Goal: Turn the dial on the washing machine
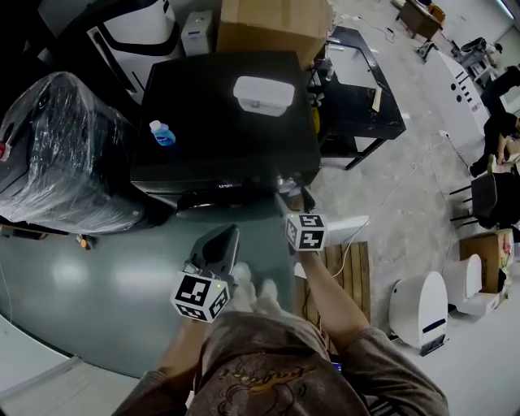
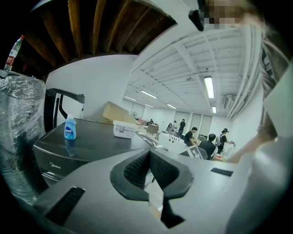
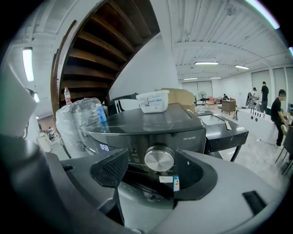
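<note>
The black washing machine [image 1: 219,114] [image 3: 151,125] stands ahead of me, and its round silver dial [image 3: 159,158] sits on the front panel. My right gripper [image 3: 153,167] [image 1: 294,199] is open in front of the dial. The dial shows between the two jaws, and the pads are not touching it. My left gripper [image 2: 149,160] [image 1: 219,244] is shut on nothing, held lower and further left, short of the machine's front. A blue bottle [image 1: 162,133] [image 2: 70,127] and a white box [image 1: 263,94] [image 3: 153,100] rest on the machine's top.
A plastic-wrapped bundle [image 1: 57,154] stands left of the machine, and a cardboard box [image 1: 268,24] behind it. A black table [image 1: 357,89] is at its right. A wooden pallet [image 1: 349,268] and white units [image 1: 418,309] lie on the floor at right. People stand far off.
</note>
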A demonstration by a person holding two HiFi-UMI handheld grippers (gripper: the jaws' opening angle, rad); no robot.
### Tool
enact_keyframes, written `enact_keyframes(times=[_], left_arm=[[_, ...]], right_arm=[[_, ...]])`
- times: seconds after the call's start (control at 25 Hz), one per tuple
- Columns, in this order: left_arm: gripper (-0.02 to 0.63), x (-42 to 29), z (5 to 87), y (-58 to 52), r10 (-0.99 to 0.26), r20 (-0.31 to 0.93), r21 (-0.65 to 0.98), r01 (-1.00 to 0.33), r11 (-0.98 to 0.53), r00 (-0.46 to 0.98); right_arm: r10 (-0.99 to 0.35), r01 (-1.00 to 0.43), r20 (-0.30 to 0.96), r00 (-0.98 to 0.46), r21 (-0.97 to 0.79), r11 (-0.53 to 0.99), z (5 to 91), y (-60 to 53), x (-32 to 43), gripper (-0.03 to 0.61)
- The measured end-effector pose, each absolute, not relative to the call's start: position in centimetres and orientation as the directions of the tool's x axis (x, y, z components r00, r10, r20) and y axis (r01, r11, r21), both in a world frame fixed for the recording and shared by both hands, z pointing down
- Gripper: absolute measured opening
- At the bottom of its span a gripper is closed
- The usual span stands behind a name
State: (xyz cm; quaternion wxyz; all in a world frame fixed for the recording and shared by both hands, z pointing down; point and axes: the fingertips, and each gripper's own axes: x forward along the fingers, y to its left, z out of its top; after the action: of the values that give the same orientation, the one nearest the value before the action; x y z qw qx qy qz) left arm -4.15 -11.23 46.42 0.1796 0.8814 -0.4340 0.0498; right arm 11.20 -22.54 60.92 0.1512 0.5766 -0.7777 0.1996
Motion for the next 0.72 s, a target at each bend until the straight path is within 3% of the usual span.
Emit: enact_keyframes(times=[0.52, 0.72], left_arm=[[-0.008, -5.8, 47.9, -11.9, -0.761, 0.285, 0.280, -0.810, -0.515, 0.583], [-0.008, -5.9, 48.3, -11.9, -0.759, 0.300, 0.282, -0.814, -0.508, 0.577]], right_arm=[[-0.797, -0.972, 0.557, -0.234, -0.113, 0.206, 65.5, -25.0, 12.2, 0.284], [-0.792, -0.962, 0.547, -0.269, -0.190, 0.195, 65.8, -25.0, 11.9, 0.264]])
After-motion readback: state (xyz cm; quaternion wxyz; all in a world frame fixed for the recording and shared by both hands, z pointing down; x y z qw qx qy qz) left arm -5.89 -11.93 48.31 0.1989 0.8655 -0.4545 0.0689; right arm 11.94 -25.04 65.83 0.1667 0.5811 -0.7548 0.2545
